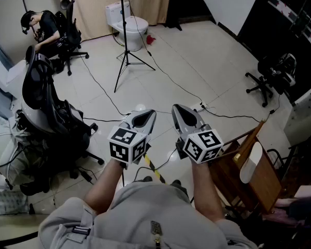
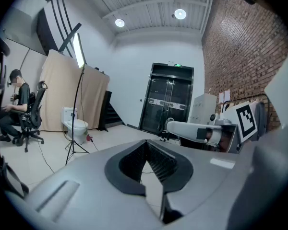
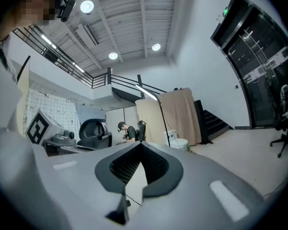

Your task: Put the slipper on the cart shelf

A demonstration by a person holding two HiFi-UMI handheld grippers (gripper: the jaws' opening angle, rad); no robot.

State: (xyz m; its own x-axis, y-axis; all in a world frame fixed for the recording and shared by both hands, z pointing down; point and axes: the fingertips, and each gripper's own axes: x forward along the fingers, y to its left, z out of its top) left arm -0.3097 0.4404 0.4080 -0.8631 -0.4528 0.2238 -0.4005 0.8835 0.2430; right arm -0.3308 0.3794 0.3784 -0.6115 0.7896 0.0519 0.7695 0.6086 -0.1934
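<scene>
Grey left gripper (image 1: 144, 114) and grey right gripper (image 1: 179, 109): jaws met tip to tip, nothing held. White slipper (image 1: 250, 162): apparently lay on the brown wooden cart (image 1: 269, 185) shelf, near its left edge. Hazard: black floor cables (image 1: 220, 114) could snag feet. Open tile lay ahead; black office chair (image 1: 46, 113) crowded the left.

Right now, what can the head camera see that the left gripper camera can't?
Only the head view shows the white slipper lying on the wooden cart. Only the left gripper view shows the black double door, the brick wall and the ceiling lights. Both show the toilet, the tripod and the seated person.
</scene>
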